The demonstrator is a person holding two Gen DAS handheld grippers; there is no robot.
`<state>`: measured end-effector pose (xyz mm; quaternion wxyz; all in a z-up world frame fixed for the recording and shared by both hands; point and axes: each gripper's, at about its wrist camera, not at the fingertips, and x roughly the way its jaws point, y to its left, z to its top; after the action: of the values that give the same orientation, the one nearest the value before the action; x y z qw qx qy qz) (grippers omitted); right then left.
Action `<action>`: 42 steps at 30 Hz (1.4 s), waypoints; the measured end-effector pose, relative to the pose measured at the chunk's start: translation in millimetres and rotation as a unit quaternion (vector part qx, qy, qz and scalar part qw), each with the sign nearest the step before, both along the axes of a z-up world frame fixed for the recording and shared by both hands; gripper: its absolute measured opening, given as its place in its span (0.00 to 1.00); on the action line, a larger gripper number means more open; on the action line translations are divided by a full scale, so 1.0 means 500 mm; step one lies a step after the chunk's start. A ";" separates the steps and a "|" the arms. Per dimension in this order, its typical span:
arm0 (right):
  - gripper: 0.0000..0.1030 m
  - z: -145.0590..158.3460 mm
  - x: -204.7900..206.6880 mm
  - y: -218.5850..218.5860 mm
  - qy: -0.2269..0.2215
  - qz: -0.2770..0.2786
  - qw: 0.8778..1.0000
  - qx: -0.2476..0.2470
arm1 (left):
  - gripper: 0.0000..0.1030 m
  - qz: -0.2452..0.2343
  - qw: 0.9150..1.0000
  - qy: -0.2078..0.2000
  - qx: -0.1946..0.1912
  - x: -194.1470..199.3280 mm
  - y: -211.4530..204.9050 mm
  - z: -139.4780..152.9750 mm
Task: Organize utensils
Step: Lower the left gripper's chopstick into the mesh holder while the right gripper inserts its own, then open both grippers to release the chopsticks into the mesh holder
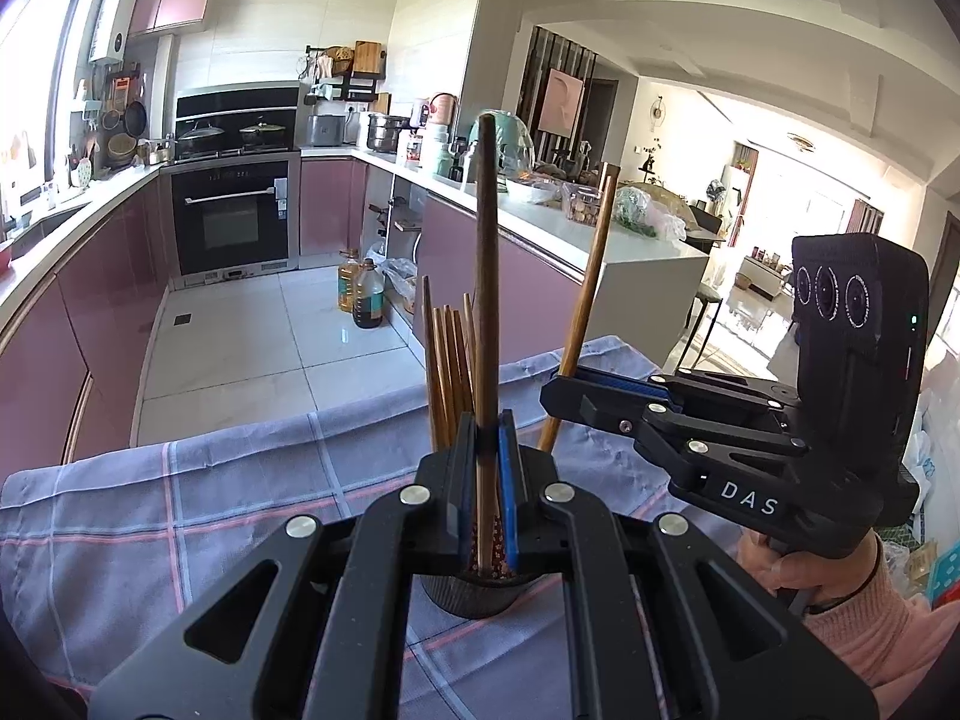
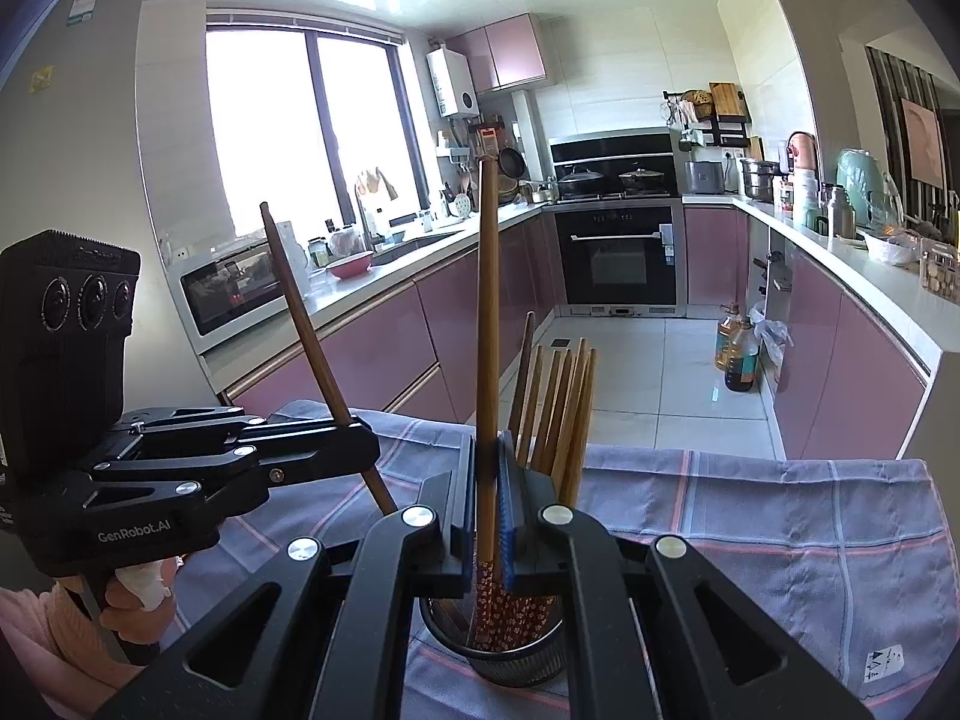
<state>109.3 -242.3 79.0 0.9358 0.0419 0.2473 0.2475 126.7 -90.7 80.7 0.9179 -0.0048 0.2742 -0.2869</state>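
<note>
Pinching one chopstick each (fingers closed), over holder

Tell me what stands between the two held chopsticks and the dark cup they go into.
Nothing visible blocks either. The left tool holds its chopstick upright with the tip already inside the cup. The right tool does likewise. The chopsticks already in the cup lean toward its far side.

left gripper: matte black angular linkage, round silver rivets, blue-lined pads, white "GenRobot.AI" lettering
right gripper: same black linkage, silver screws, blue pad edge, white "DAS" lettering
camera block: black upright housing, three round lenses, small green light
sleeves: pink ribbed knit cuffs
</note>
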 end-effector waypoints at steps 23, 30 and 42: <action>0.06 -0.058 0.023 -0.008 0.039 0.001 0.999 -0.004 | 0.08 -0.008 0.999 0.038 0.027 0.046 -0.024 -0.038; 0.06 -0.087 0.034 0.006 0.059 0.006 0.998 -0.011 | 0.08 -0.012 0.998 0.052 0.041 0.065 -0.036 -0.066; 0.06 -0.100 0.053 0.006 0.071 0.000 0.997 -0.008 | 0.08 -0.012 0.997 0.068 0.044 0.105 -0.044 -0.096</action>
<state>135.9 -239.3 28.8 0.9162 0.0519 0.3150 0.2422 179.2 -112.6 32.5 0.8929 0.0191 0.3487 -0.2842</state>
